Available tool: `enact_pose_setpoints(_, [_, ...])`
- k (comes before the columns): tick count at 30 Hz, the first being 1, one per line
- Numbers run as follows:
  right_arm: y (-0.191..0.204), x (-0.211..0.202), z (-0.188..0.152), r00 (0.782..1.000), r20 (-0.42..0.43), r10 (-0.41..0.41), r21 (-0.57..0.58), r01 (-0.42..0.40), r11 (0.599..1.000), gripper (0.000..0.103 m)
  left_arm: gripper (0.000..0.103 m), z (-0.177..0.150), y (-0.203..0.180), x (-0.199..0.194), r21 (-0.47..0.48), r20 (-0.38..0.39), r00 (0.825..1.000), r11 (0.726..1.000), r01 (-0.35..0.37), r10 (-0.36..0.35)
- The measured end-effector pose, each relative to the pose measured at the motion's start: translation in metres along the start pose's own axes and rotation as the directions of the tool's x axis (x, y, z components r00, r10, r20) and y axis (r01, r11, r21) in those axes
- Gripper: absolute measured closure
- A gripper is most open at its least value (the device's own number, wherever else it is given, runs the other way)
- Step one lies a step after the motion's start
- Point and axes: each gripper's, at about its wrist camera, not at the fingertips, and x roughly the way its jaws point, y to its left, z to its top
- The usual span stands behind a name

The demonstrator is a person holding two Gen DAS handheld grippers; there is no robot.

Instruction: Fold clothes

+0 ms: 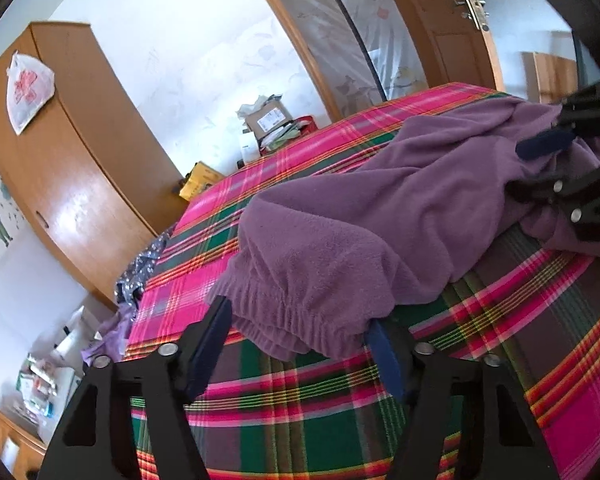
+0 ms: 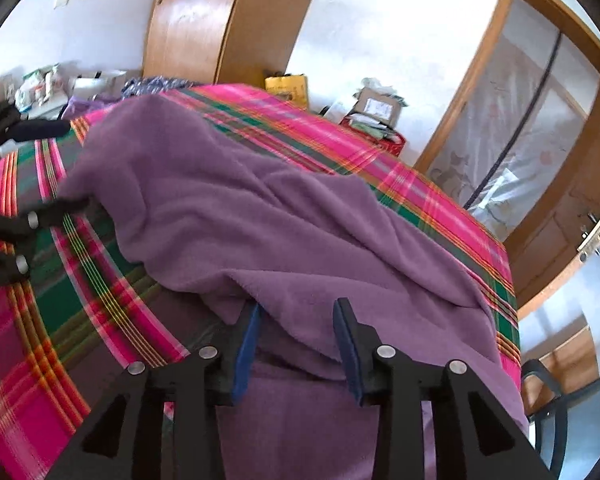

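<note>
Plaid bedspread [image 1: 300, 420]; elastic waistband [image 1: 284, 320] left-view only

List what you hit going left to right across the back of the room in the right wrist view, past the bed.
Cluttered shelf → wooden wardrobe → yellow box → cardboard box on a red bin → screened doorway → wooden door with metal handle.
</note>
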Motion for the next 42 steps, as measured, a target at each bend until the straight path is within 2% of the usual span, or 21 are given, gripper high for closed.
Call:
enact_pose_setpoints(3, [0.0, 0.006, 0.0, 1.0, -0.011, -0.003, 0.006, 0.003, 1.0, 0.065, 0.05, 0.004, 0.007, 0.003, -0.033, 0.001, 1.0, 0.999, 0.029, -0.029])
enact_pose_setpoints(5, [-0.004, 0.008, 0.001, 1.0, -0.01, 0.012, 0.026, -0.012, 1.0, 0.075, 0.055, 0.005, 0.014, 0.007, -0.067, -0.005, 0.999, 0.996, 0.051, -0.051])
enact_pose_setpoints(6, [-0.007, 0.008, 0.002, 1.0, -0.006, 0.021, 0.042, -0.021, 0.999, 0.085, 0.062, 0.006, 0.018, 0.009, -0.082, -0.007, 0.998, 0.995, 0.061, -0.062])
enact_pose_setpoints(8, [-0.012, 0.005, 0.002, 1.0, 0.008, 0.027, 0.075, -0.028, 0.997, 0.097, 0.074, 0.006, 0.023, 0.014, -0.102, -0.024, 0.998, 0.993, 0.063, -0.066])
enact_pose_setpoints(14, [-0.034, -0.02, 0.001, 0.996, 0.067, 0.066, 0.2, -0.078, 0.977, 0.099, 0.085, 0.008, 0.047, 0.019, -0.174, -0.03, 0.998, 0.983, 0.056, -0.062])
enact_pose_setpoints(19, [-0.041, -0.056, 0.0, 0.986, 0.133, 0.096, 0.261, -0.128, 0.957, 0.099, 0.086, 0.011, 0.069, 0.018, -0.205, -0.018, 1.0, 0.979, 0.011, -0.015])
enact_pose_setpoints(23, [-0.036, -0.075, 0.002, 0.982, 0.153, 0.106, 0.254, -0.143, 0.957, 0.099, 0.086, 0.007, 0.08, 0.017, -0.229, -0.023, 1.0, 0.973, -0.004, -0.001])
enact_pose_setpoints(32, [-0.013, -0.095, -0.016, 0.983, 0.138, 0.124, 0.248, -0.156, 0.956, 0.099, 0.087, -0.014, 0.078, 0.018, -0.261, -0.055, 0.997, 0.965, 0.032, -0.048])
enact_pose_setpoints(42, [-0.013, -0.111, 0.0, 0.972, 0.206, 0.115, 0.261, -0.168, 0.951, 0.099, 0.089, 0.003, 0.098, 0.011, -0.32, 0.0, 0.999, 0.947, 0.034, -0.036])
